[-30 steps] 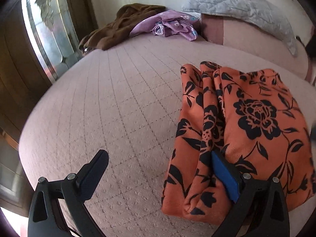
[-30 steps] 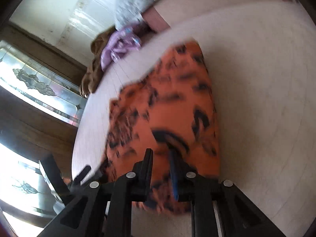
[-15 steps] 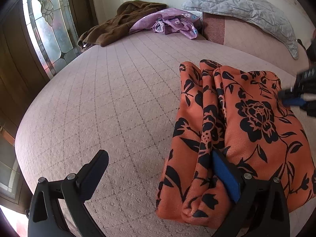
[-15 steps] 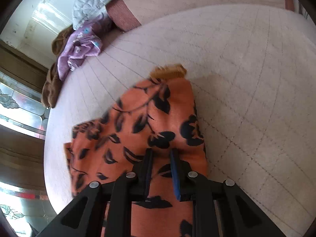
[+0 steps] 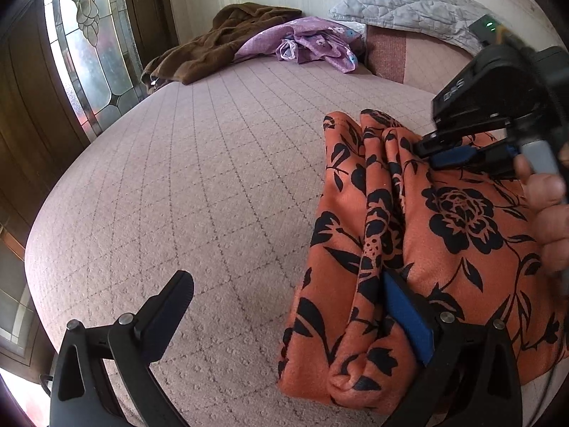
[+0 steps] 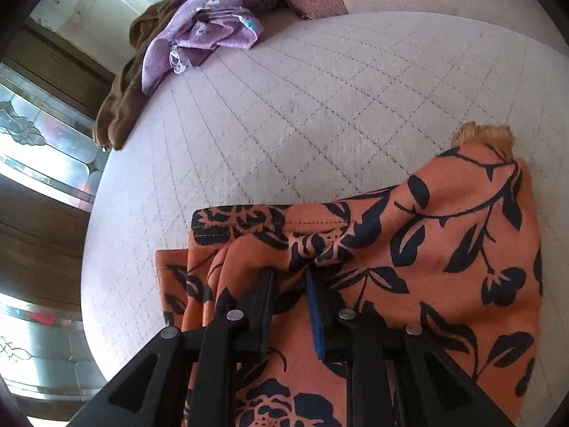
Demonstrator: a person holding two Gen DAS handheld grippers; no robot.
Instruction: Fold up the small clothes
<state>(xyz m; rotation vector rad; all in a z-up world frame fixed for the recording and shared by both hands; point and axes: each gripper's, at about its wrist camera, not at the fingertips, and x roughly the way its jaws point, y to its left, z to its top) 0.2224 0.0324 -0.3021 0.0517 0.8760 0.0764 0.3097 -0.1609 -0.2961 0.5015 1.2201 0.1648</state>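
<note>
1. While the right gripper (image 6: pixel 290 306) pinches a fold of the orange floral garment (image 5: pixel 419 249) on the bed (image 5: pixel 213 185), the bunched layers could slip free, undoing the fold.
2. Left gripper (image 5: pixel 288 320) is spread wide, one finger tucked under cloth, grasping nothing.
3. Garment's long axis runs away from the left camera toward the pillow (image 5: pixel 402 0).

The orange floral garment (image 5: pixel 444 235) runs past the frame's right edge, hiding its far side.
</note>
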